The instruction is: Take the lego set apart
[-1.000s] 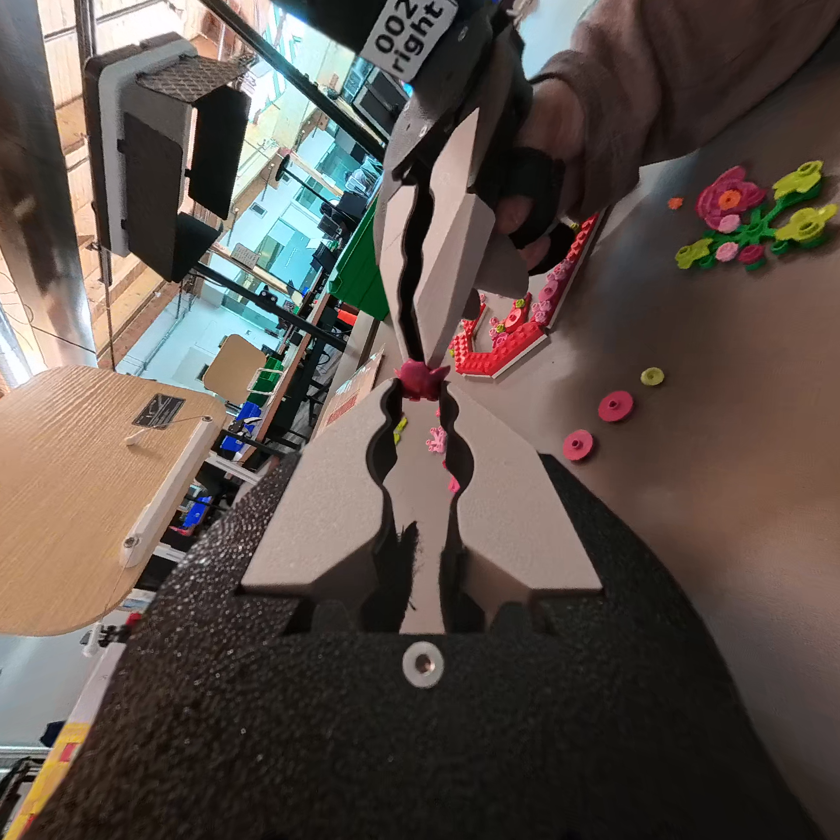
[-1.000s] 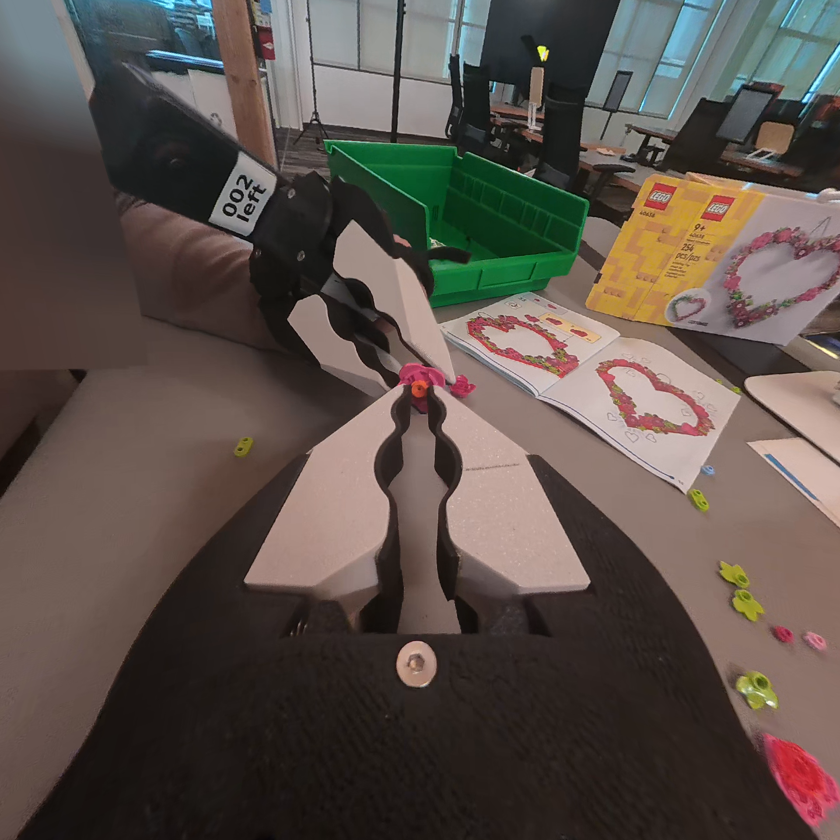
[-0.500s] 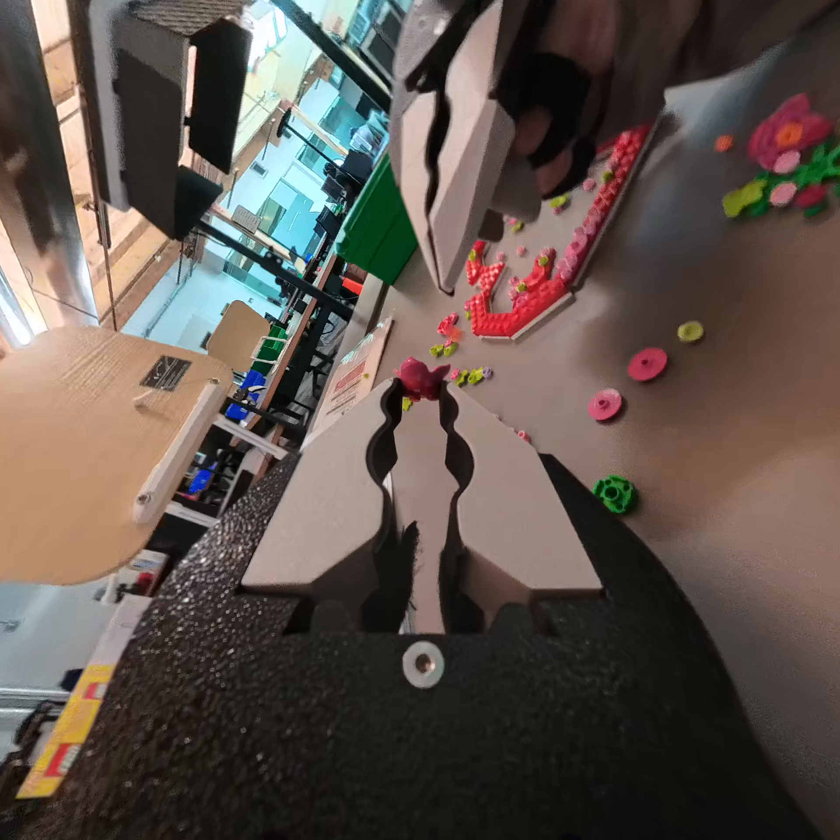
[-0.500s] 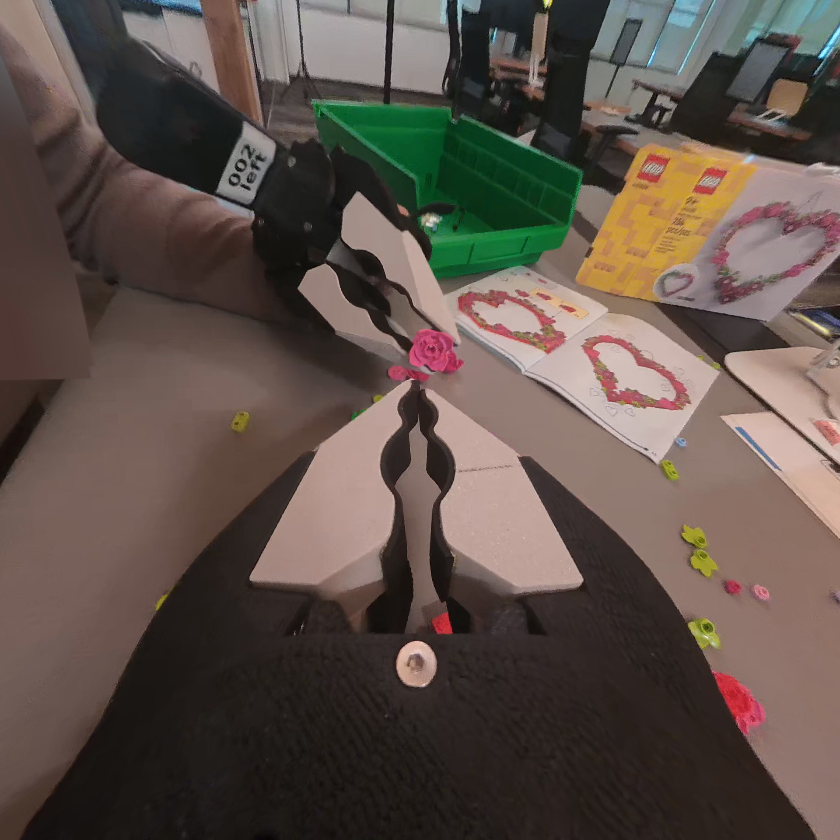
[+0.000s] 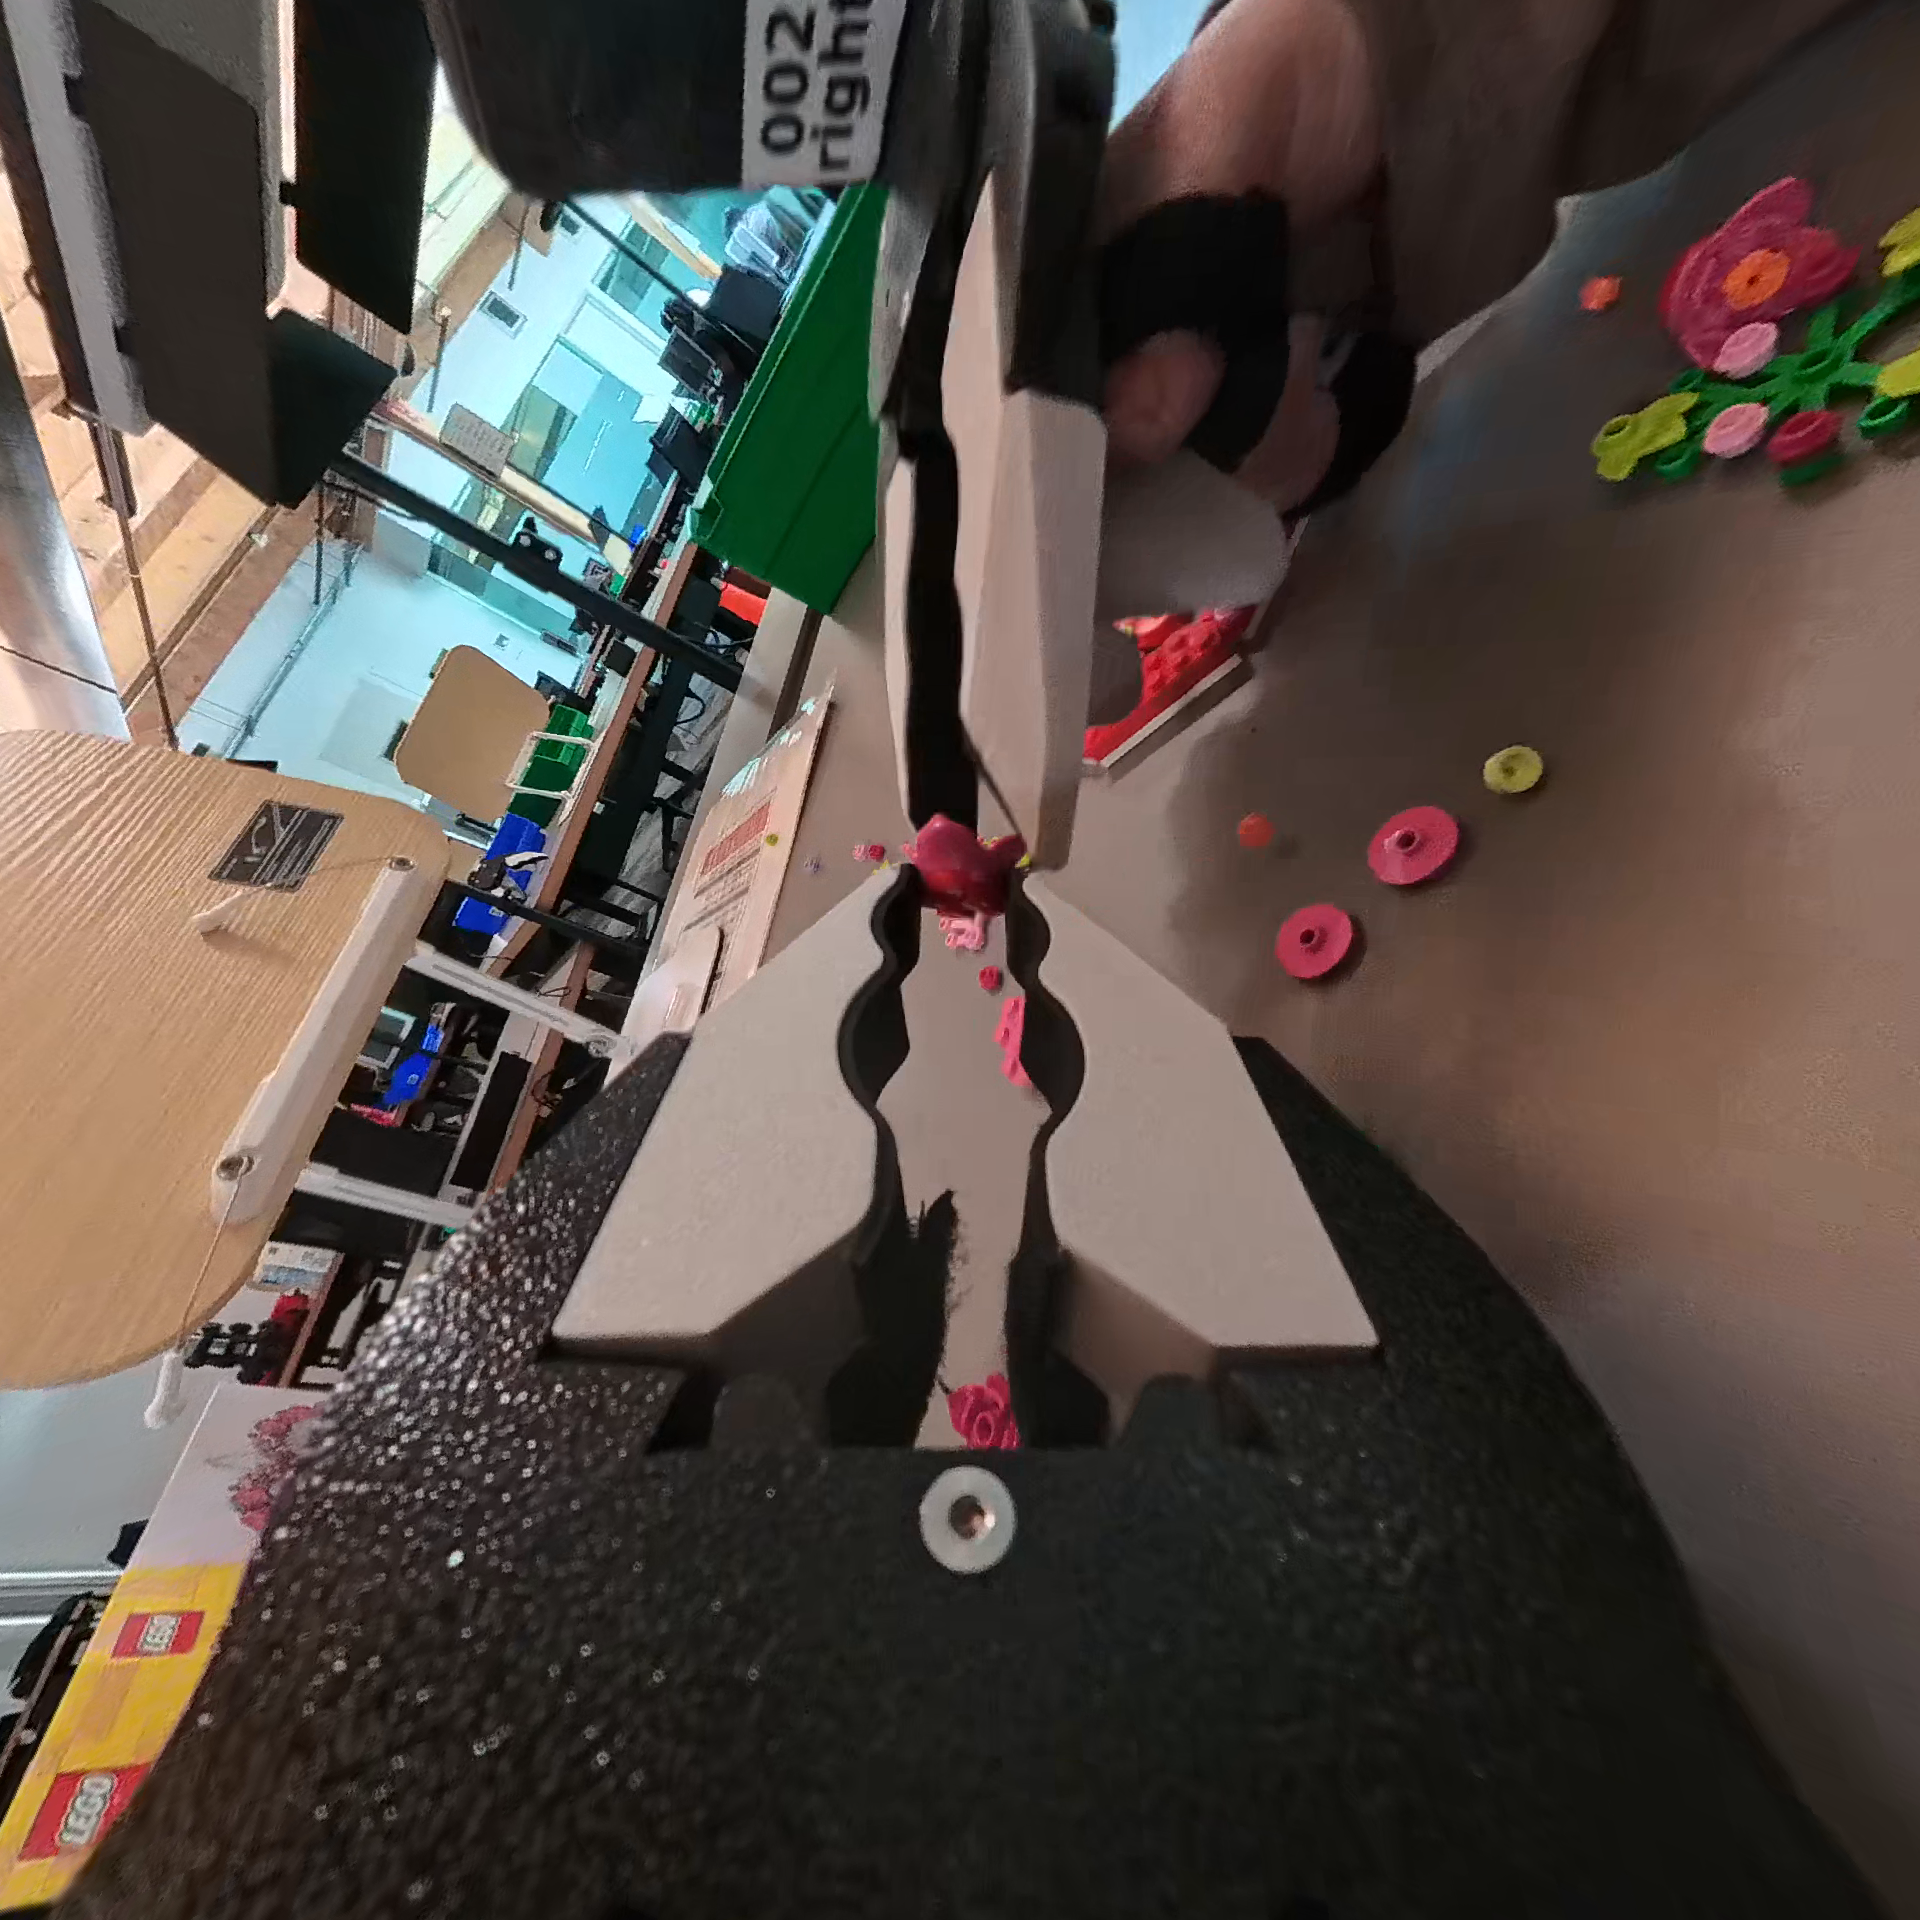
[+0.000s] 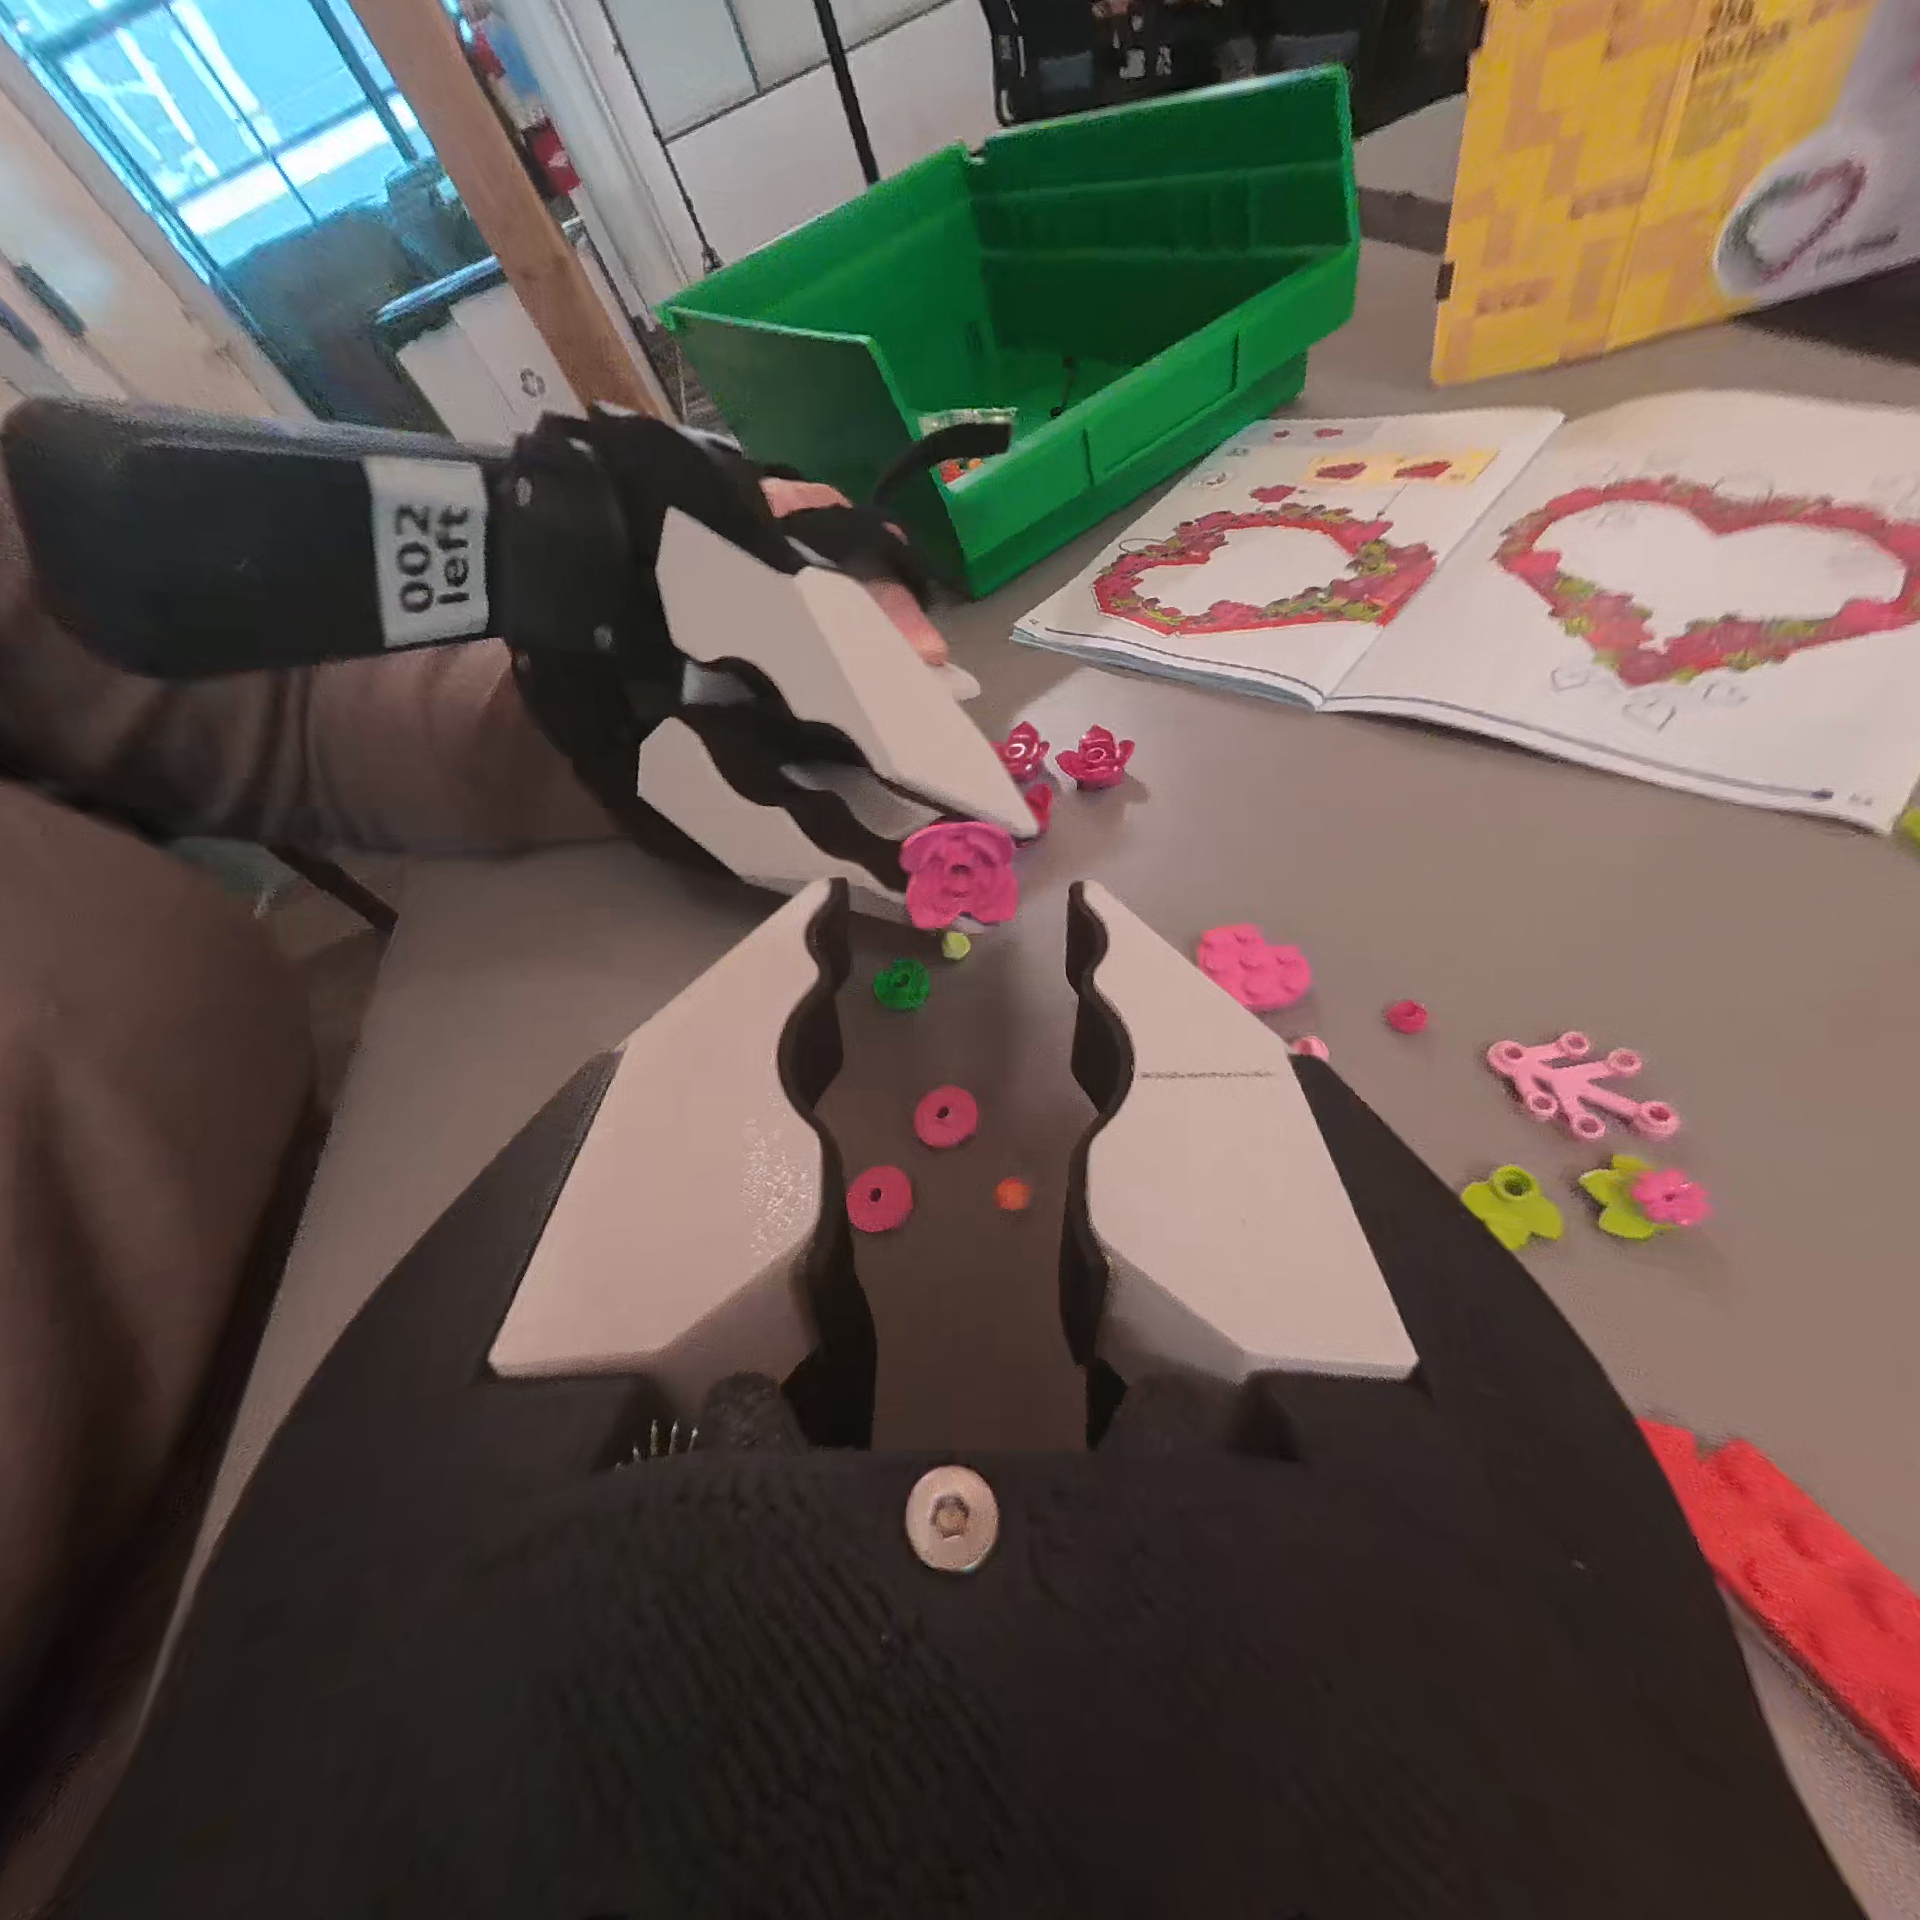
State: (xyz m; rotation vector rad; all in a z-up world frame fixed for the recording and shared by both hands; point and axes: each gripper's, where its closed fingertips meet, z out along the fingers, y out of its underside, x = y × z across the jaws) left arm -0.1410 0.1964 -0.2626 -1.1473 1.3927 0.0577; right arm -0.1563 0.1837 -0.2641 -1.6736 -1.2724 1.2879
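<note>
My left gripper (image 5: 961, 883) is shut on a magenta rose piece (image 5: 956, 868) and holds it a little above the grey table. In the right wrist view the left gripper (image 6: 951, 847) comes in from the left with the rose piece (image 6: 956, 873) at its tips. My right gripper (image 6: 956, 899) is open and empty, with its fingertips on either side of the rose, just short of it. In the left wrist view the right gripper (image 5: 987, 831) points down at the rose. A small orange stud (image 6: 1010, 1193) lies on the table between my right fingers.
Pink discs (image 6: 945, 1117), a green round piece (image 6: 900, 982), rose pieces (image 6: 1093, 756) and lime leaves (image 6: 1512, 1205) are scattered on the table. A flower cluster (image 5: 1766, 343) and a red heart frame (image 6: 1808, 1558) lie nearby. A green bin (image 6: 1039, 312), an open booklet (image 6: 1455, 582) and a yellow box (image 6: 1610, 177) stand behind. The grippers are tip to tip, or close to it.
My right gripper pulled away shut from the rose, then opened and came back close to it. An orange stud now lies on the table. My left gripper still holds the rose.
</note>
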